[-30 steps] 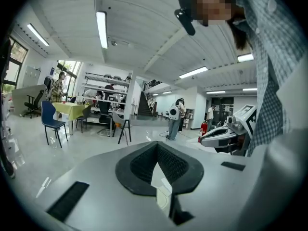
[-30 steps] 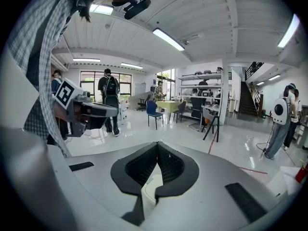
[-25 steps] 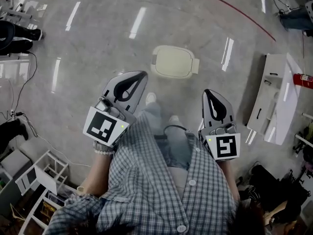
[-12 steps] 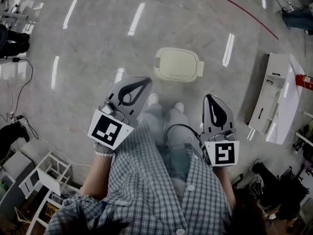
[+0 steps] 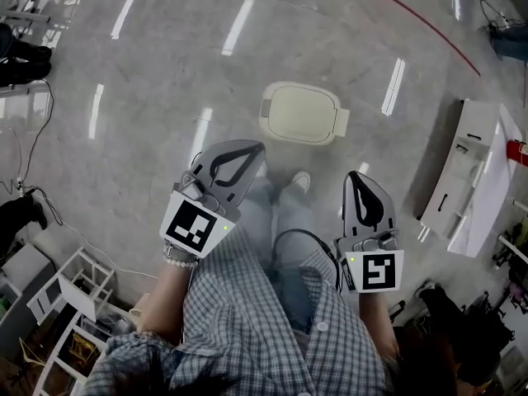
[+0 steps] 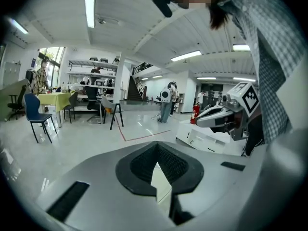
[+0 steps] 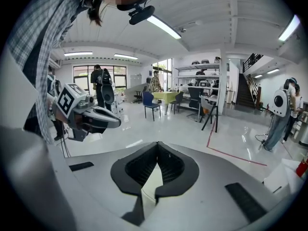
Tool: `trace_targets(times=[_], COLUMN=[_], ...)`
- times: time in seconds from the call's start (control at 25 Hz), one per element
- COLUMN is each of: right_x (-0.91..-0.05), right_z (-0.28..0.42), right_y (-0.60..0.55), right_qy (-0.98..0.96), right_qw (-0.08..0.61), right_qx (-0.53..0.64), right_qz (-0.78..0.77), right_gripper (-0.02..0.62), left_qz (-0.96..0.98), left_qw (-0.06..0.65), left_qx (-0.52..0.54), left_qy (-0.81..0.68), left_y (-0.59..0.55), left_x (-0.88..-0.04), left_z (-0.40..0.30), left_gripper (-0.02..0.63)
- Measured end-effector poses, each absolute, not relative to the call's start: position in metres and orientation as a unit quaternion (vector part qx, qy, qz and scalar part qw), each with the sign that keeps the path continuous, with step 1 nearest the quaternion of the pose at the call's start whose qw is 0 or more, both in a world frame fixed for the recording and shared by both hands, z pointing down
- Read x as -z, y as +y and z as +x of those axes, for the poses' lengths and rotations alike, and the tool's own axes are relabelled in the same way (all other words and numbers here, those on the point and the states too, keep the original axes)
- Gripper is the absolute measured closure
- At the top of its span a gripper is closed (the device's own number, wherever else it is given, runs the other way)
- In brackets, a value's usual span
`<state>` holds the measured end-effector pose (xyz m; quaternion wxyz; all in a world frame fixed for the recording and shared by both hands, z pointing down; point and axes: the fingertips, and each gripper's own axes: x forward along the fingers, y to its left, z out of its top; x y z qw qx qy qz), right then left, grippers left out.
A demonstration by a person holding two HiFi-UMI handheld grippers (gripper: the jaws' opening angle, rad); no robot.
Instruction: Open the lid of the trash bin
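A cream, rounded-rectangular plastic trash bin (image 5: 302, 113), lid down, stands on the glossy grey floor (image 5: 148, 81), just far of both grippers. The left gripper (image 5: 241, 160) and the right gripper (image 5: 360, 185) are clenched, grasping nothing.

A white cabinet (image 5: 474, 172) is seen on the grey floor (image 5: 165, 81), and a red fire extinguisher (image 5: 519, 152) is set just beside its outer edge. A red floor line (image 5: 417, 25) is drawn beyond the cabinet. A white wire rack (image 5: 73, 297) is found well apart from the cabinet, across the floor on its other side.
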<state>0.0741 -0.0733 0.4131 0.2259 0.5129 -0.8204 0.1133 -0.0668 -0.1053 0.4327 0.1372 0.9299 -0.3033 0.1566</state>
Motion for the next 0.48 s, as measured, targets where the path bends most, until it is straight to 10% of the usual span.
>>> trace_targets(times=[0.48], right_x=[-0.465], right_z=[0.086], right_y=[-0.067], right_qy=[-0.832], right_qw=[0.242], right_qx=[-0.131], right_qz=[0.481], right_gripper=[0.577], left_qz=[0.920], left_qw=[0.172], left_qx=[-0.180], left_qy=[-0.301], left_y=[-0.115], left_x=[-0.524], left_z=[-0.054], left_gripper=[0.601])
